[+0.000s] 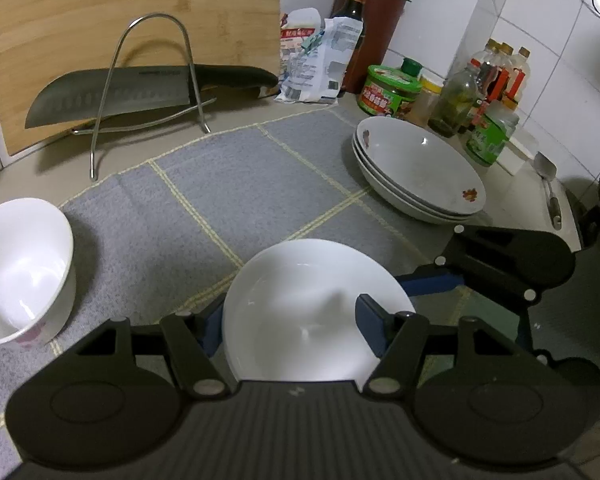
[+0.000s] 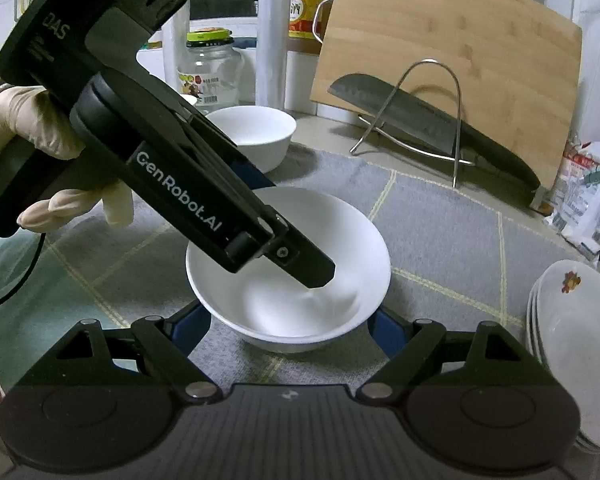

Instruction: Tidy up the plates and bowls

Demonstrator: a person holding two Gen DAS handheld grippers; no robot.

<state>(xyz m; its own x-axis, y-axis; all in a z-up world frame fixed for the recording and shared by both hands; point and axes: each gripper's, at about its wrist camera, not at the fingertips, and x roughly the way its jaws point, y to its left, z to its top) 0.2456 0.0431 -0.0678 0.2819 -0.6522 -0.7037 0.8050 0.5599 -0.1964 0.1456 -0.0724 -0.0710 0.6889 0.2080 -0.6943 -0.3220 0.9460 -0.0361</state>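
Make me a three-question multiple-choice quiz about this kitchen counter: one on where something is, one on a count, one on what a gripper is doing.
1. Where does the knife rest?
A. On the wire rack before the cutting board
B. Inside a bowl
C. On the plates

2. How many flowered plates are stacked?
A. One
B. Three
C. Six

3. What is the left gripper doing?
A. Lying on the mat
B. Holding the knife
C. One finger inside the white bowl, straddling its rim

Answers: A, blade lies across the rack; B, three rims show; C, finger dips into the bowl.
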